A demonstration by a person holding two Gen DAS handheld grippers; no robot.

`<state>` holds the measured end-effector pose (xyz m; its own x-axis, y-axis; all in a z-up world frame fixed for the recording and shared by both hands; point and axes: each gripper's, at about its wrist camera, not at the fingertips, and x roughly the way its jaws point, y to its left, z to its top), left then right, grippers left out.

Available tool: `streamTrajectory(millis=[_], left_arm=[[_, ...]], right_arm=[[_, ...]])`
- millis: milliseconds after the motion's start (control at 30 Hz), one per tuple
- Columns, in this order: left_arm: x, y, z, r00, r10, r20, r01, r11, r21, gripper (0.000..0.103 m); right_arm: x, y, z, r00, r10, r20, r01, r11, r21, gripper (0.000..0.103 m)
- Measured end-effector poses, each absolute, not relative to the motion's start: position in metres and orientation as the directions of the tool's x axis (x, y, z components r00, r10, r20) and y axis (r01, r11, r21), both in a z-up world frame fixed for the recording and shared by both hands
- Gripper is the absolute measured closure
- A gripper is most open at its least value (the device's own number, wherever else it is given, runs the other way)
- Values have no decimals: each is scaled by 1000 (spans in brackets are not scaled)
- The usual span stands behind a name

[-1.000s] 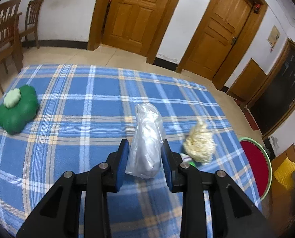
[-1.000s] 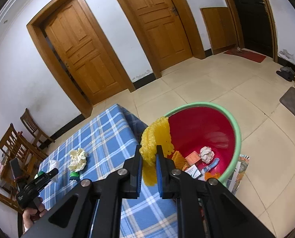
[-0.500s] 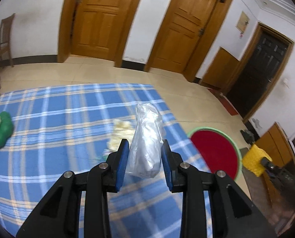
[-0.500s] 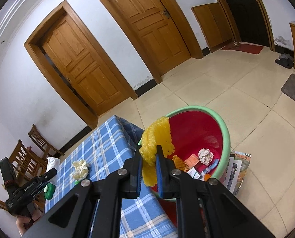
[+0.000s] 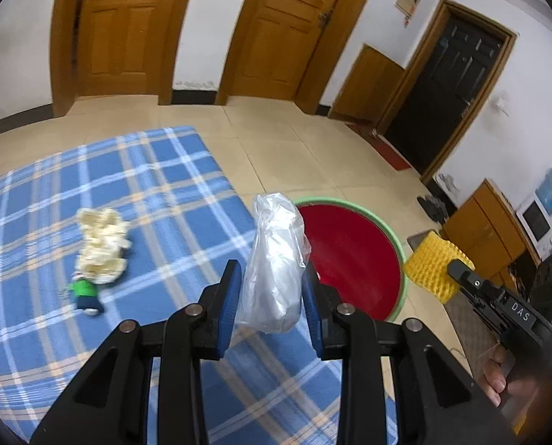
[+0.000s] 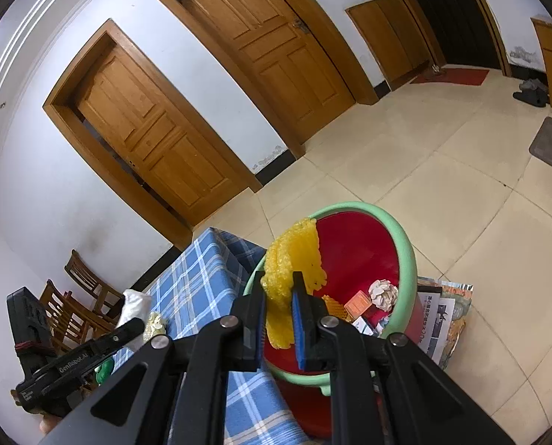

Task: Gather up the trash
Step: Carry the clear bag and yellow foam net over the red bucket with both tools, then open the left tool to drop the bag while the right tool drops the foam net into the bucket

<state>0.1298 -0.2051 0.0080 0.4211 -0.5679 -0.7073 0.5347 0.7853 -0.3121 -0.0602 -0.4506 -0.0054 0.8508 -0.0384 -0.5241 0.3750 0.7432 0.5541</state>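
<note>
On the plaid-covered counter [image 5: 157,200] lie a crumpled cream wad [image 5: 99,248] and a blurred green-and-blue scrap [image 5: 85,294], perhaps a wrapper. The left hand-held gripper [image 5: 272,289] clamps a clear plastic bag [image 5: 276,259], long axis upright, its base hidden. The right hand-held gripper [image 6: 279,315] pinches yellow foam netting [image 6: 294,259], upright over the red, green-rimmed bin [image 6: 406,244] holding litter.

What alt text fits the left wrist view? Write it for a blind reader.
The left gripper holds a crumpled clear plastic bag in its jaws above a blue plaid tablecloth, facing a red bin on the floor. Crumpled pale paper lies on the cloth.
</note>
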Motion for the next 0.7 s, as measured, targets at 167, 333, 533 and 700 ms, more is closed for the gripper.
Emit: streamTrajectory(millis=[167, 333, 533, 700], left_arm=[[126, -232, -1, 386, -563, -731, 570, 769, -291, 71], [124, -258, -12, 357, -543, -760, 596, 759, -262, 71], [126, -281, -29, 311, -534, -786, 613, 745, -264, 71], [126, -291, -40, 277, -524, -805, 619, 738, -268, 71]], right_arm=[[-63, -465, -11, 852, -38, -522, 382, 727, 571, 89], [-64, -479, -17, 853, -34, -520, 390, 705, 592, 89], [-66, -490, -27, 852, -24, -522, 396, 682, 615, 89], [-67, -496, -31, 849, -28, -528, 408, 669, 621, 89]])
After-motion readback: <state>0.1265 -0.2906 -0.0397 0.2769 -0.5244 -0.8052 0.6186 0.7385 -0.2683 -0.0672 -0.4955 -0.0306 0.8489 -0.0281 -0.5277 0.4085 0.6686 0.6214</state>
